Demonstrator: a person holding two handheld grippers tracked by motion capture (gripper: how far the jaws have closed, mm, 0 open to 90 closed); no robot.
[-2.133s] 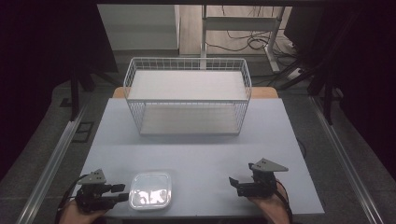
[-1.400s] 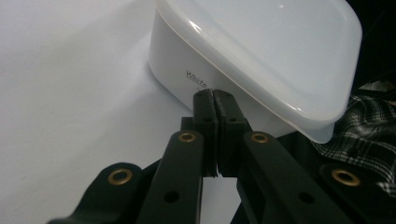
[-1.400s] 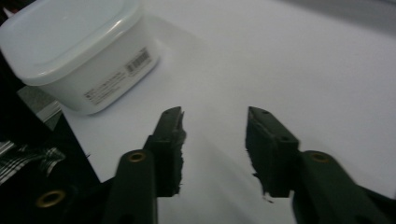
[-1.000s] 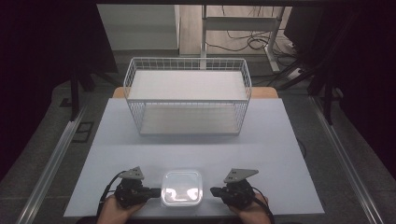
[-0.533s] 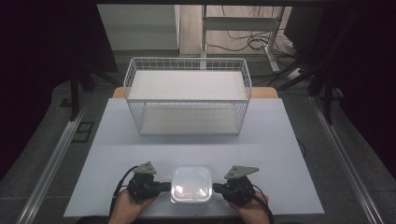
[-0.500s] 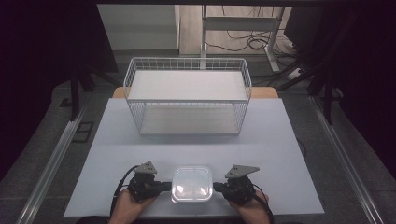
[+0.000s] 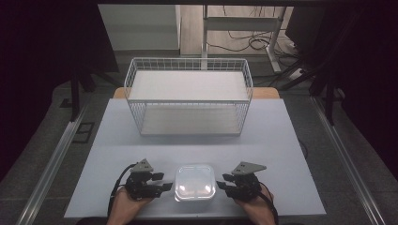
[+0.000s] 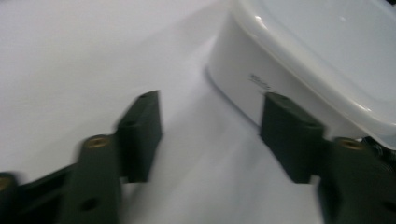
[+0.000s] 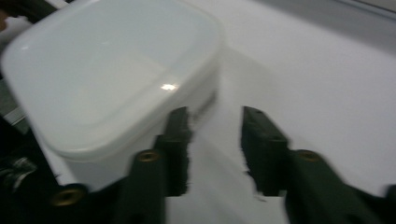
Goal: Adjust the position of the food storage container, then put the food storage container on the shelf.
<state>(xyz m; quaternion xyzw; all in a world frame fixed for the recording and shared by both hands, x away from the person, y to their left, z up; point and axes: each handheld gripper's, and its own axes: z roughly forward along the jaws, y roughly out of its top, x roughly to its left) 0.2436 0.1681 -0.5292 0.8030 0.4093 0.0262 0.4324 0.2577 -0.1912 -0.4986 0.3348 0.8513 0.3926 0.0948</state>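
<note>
Blurred, unreadable print is seen on the white lidded container (image 8: 327, 60); both claws (image 8: 208, 135) (image 9: 212, 149) have just opened, empty.

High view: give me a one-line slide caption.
Two open grippers, left and right, flank a lidded white container on the table before a wire basket.

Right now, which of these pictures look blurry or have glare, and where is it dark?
High view: sharp, the white table lit, the room around it dark, a soft sheen on the plastic box. Left gripper view: the jaws smeared, the box nearby slightly soft. Right gripper view: the jaws' edges ragged with blur, a small bright glint on the box lid.
</note>
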